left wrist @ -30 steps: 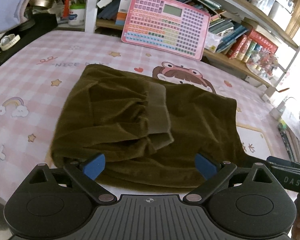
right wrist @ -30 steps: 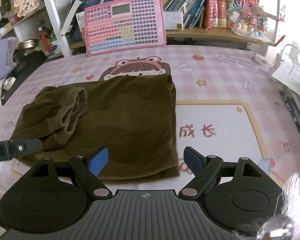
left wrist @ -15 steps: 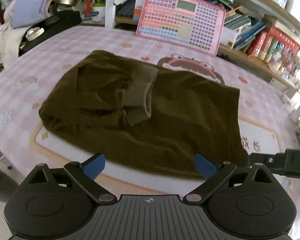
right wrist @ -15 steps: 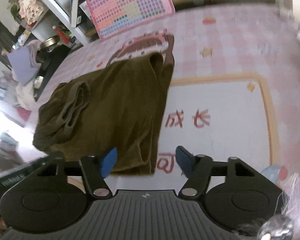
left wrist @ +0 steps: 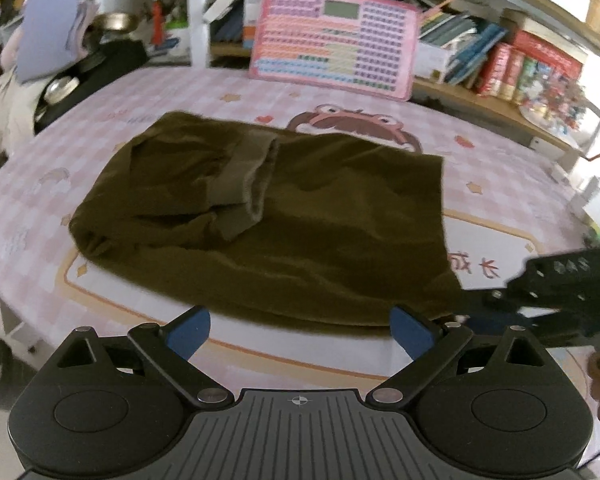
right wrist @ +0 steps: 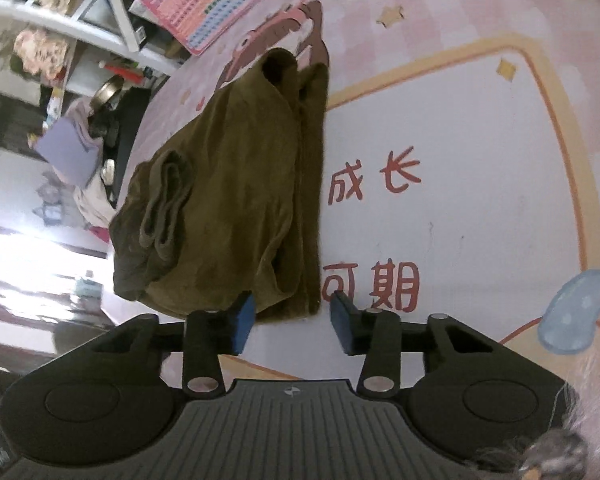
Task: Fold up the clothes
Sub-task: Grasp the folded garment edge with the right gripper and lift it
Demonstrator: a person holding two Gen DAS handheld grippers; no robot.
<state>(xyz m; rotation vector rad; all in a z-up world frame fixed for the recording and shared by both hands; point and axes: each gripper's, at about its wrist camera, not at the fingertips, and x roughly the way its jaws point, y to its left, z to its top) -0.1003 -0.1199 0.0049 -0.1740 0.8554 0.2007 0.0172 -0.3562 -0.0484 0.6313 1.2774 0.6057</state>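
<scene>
Nearest in the right wrist view, the right gripper [right wrist: 290, 318] has its blue pads closing around the near right corner of the olive-brown garment [left wrist: 284, 216], with the cloth's edge between them but not yet pinched, which I judge to be the start of a lift to fold that side over. The left gripper [left wrist: 300, 330] hangs spread wide and empty above the garment's near edge, probably waiting to take the other corner. The garment lies partly folded across the middle of the pink checked mat [left wrist: 500, 148], its ribbed waistband [left wrist: 240, 176] doubled back on top toward the left edge. Just beside its right edge the mat reads "成长" [right wrist: 374, 180] and "可期" [right wrist: 372, 286] in red. Against the shelves at the far edge leans a pink chart board [left wrist: 334, 40], its print too small to read.
</scene>
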